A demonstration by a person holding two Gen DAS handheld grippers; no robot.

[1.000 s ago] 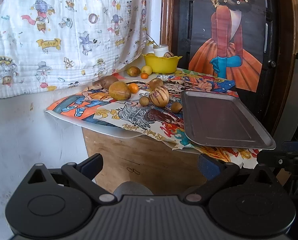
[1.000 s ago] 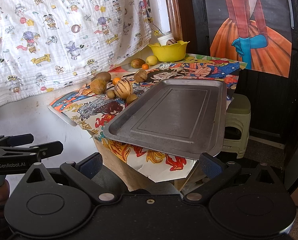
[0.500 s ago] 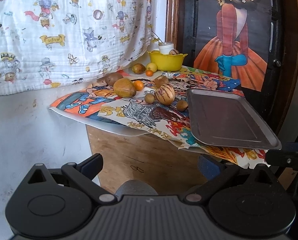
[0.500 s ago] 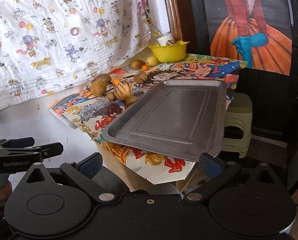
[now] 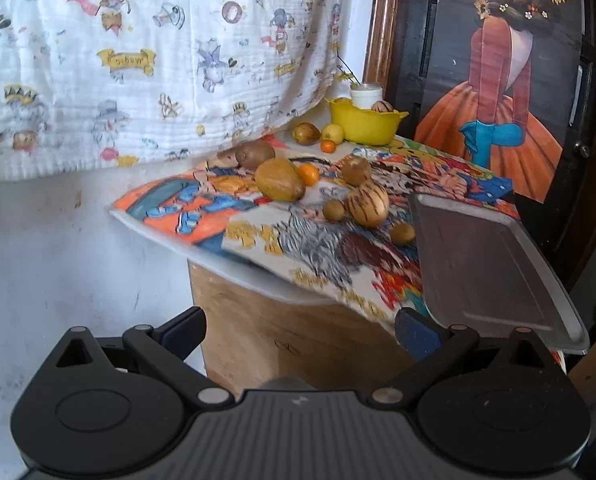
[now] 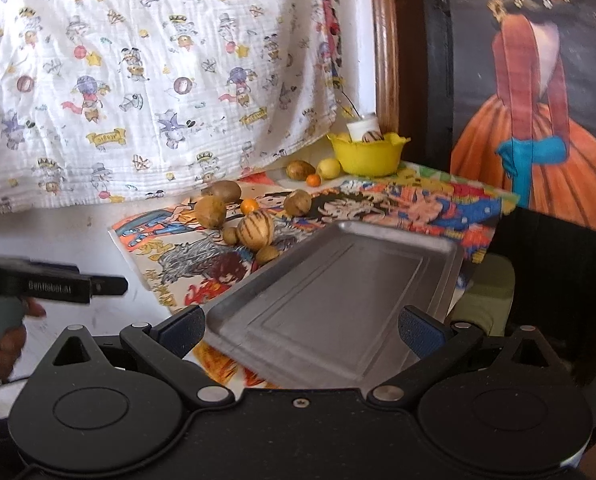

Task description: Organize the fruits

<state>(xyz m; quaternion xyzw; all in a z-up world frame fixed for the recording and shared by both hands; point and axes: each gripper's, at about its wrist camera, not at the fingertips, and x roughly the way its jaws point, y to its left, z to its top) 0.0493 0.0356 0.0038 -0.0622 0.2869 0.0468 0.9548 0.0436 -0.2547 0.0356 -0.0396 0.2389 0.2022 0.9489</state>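
Several fruits lie on a comic-print cloth over a wooden table: a large mango, a striped melon, a small orange, kiwis and a brown fruit. A grey metal tray sits at the table's right front, overhanging the edge. A yellow bowl stands at the back. My left gripper is open and empty, short of the table. My right gripper is open and empty at the tray's near edge.
A patterned white sheet hangs on the left wall. A dark door with a poster of a girl stands behind the table. A pale green stool sits to the right. The left gripper shows in the right wrist view.
Both grippers have moved closer to the table. The tray and fruits look larger. Nothing has been taken hold of.
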